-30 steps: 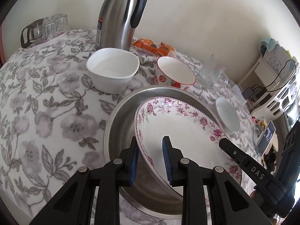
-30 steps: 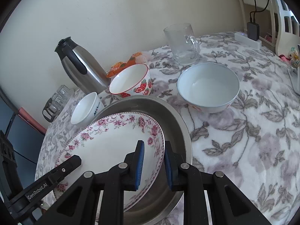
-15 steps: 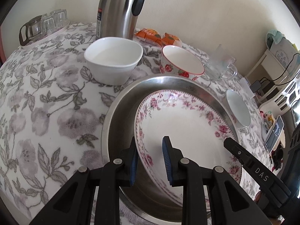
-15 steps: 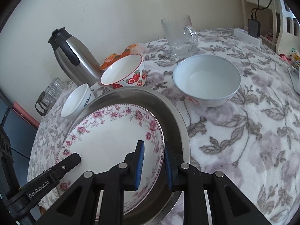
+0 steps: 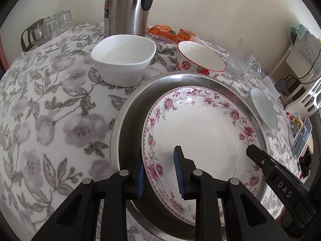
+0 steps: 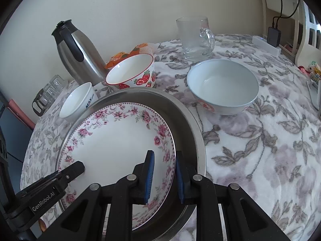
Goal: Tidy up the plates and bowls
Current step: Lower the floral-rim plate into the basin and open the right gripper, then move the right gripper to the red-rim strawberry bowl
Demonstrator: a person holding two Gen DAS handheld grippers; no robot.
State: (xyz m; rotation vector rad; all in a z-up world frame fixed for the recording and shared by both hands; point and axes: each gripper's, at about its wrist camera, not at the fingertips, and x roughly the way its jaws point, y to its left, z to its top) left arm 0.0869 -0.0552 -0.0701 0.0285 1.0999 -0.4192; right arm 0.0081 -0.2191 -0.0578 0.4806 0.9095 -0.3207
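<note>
A white plate with a pink rose rim [image 5: 202, 132] [image 6: 112, 146] lies inside a wide steel basin [image 5: 128, 110] [image 6: 188, 120]. My left gripper [image 5: 159, 170] is shut on the plate's left rim. My right gripper [image 6: 163, 172] is shut on its right rim. A square white bowl [image 5: 123, 59] [image 6: 77, 101], a strawberry bowl [image 5: 200, 60] [image 6: 131, 73] and a pale blue bowl [image 6: 222, 85] [image 5: 263, 110] stand on the floral cloth around the basin.
A steel thermos [image 5: 128, 8] [image 6: 77, 51], orange snack packets [image 5: 170, 33], a glass mug [image 6: 195, 38] [image 5: 243, 63] and a tray of small glasses [image 5: 48, 28] stand along the wall. A white shelf with a charger [image 6: 273, 34] is at the right.
Both grippers have lowered the plate with them into the basin; it sits lower and flatter, and the bowls and thermos look nearer. Both grips are unchanged.
</note>
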